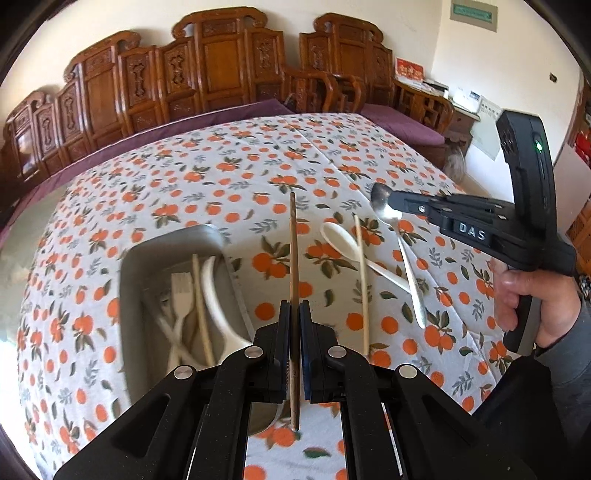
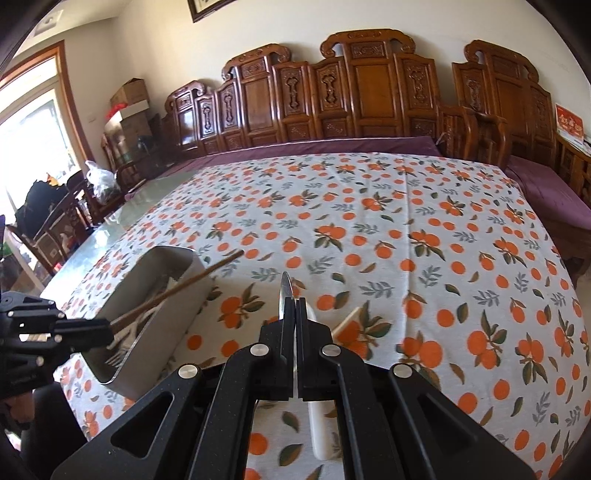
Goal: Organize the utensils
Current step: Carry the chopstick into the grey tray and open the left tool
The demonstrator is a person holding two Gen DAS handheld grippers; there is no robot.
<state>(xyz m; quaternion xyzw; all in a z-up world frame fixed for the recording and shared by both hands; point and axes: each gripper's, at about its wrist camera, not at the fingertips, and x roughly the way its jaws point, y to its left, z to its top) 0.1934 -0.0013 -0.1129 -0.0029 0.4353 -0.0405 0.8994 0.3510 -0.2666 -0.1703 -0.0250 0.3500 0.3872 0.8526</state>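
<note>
Table: covered by a white tablecloth (image 2: 369, 229) printed with oranges and green leaves; a bare glossy strip of the tabletop (image 2: 110, 229) shows at its left edge in the right wrist view.

Tray (image 1: 129, 295): grey, rectangular, on the cloth. It holds a white fork (image 1: 181, 291), a pale chopstick (image 1: 201, 306), a white ladle-like spoon (image 1: 218, 306) and other white pieces, blurred.

Left gripper (image 1: 294, 306): jaws closed on a dark wooden chopstick (image 1: 293, 240), which juts forward beyond the fingers, just beside the tray.

Right gripper (image 1: 397, 206): held in a hand (image 1: 528, 295) with a grey sleeve; jaws closed on a metal spoon (image 1: 384, 205) near its bowl, the handle slanting down toward the cloth. Whether the handle tip touches the cloth cannot be told.

Loose on the cloth, between the two grippers: a white spoon (image 1: 338, 238) and a second pale chopstick (image 1: 362, 280) lying across it.

Room, far side of table: a long carved wooden bench (image 2: 369, 92) with tall panelled backs and purple seat cushions (image 2: 314, 146).

Room, right: a wooden side table (image 1: 424, 99) with papers and a red card (image 1: 409, 70); cream wall with a small green sign (image 1: 474, 14).

Room, left: a bright window (image 2: 33, 122) with an orange-brown frame, cardboard boxes (image 2: 129, 96), a white plastic bag (image 2: 99, 181) and dark wooden chairs (image 2: 55, 221). A framed picture (image 2: 207, 7) hangs at the top edge.
</note>
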